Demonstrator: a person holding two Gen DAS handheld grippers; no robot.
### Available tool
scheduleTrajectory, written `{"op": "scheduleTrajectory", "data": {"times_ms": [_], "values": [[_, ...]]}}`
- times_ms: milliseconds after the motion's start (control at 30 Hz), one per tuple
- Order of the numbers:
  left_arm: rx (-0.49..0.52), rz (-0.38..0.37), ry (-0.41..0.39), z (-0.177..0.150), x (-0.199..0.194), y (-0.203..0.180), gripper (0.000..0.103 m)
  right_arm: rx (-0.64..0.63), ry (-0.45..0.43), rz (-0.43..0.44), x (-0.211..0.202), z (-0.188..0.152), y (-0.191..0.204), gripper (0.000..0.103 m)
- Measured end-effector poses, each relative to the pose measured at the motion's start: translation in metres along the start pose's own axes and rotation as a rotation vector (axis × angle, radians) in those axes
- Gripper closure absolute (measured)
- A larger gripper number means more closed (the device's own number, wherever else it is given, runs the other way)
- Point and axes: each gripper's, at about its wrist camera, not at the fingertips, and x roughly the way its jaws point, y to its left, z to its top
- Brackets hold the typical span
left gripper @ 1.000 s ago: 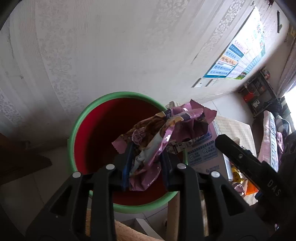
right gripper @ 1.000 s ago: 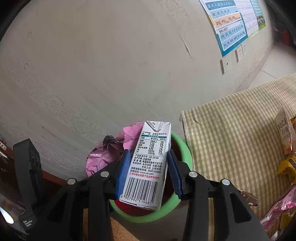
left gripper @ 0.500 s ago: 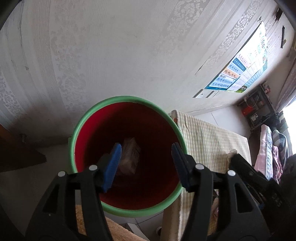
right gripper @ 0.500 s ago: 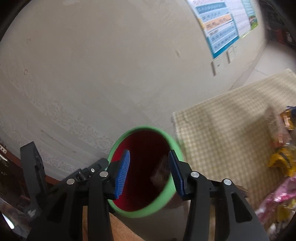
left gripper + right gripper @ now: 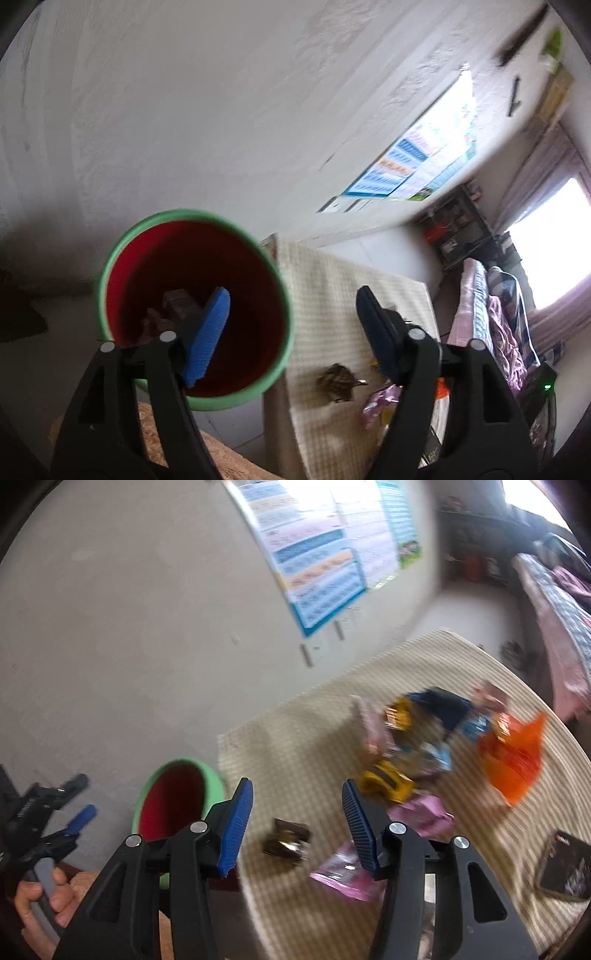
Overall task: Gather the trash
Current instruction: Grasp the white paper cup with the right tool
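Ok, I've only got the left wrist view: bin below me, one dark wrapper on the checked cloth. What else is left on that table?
Observer: The right wrist view shows a heap further back, with an orange bag and a yellow wrapper in it.
Operator: Is the right claw carrying anything?
Observer: No. The right claw grips nothing and its jaws are opening. The dark wrapper lies on the cloth ahead of it.
Operator: Anything there that isn't trash?
Observer: Possibly. A dark flat object, maybe a phone, lies near the cloth's edge, apart from the heap.
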Motion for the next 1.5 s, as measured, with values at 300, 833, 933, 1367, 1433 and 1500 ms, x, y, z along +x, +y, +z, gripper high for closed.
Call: {"op": "scheduleTrajectory", "data": {"times_ms": [300,833,933,1367,1433,1500], "values": [[0.231,0.129,0.024,-0.025,0.044,-0.039,0.034,-0.018,-0.051,-0.025,-0.028,-0.001,-0.026,0.052],[0.378,0.093,-0.025,-0.067,0.064,-0.098,0.019,0.026,-0.049,-0.013,-0.041,-0.019,-0.073,0.029],[0.445,0.064,-0.024,-0.083,0.068,-0.114,0.014,0.026,-0.058,-0.012,-0.045,-0.021,-0.077,0.029],[0.503,0.078,0.016,-0.105,0.072,-0.117,0.014,0.046,-0.109,-0.047,-0.072,-0.017,-0.095,0.029],[0.511,0.074,0.019,-0.105,0.072,-0.118,0.014,0.056,-0.114,-0.086,-0.078,-0.015,-0.106,0.028],[0.505,0.069,0.031,-0.105,0.073,-0.117,0.014,0.070,-0.071,-0.129,-0.078,-0.016,-0.119,0.028]]}}
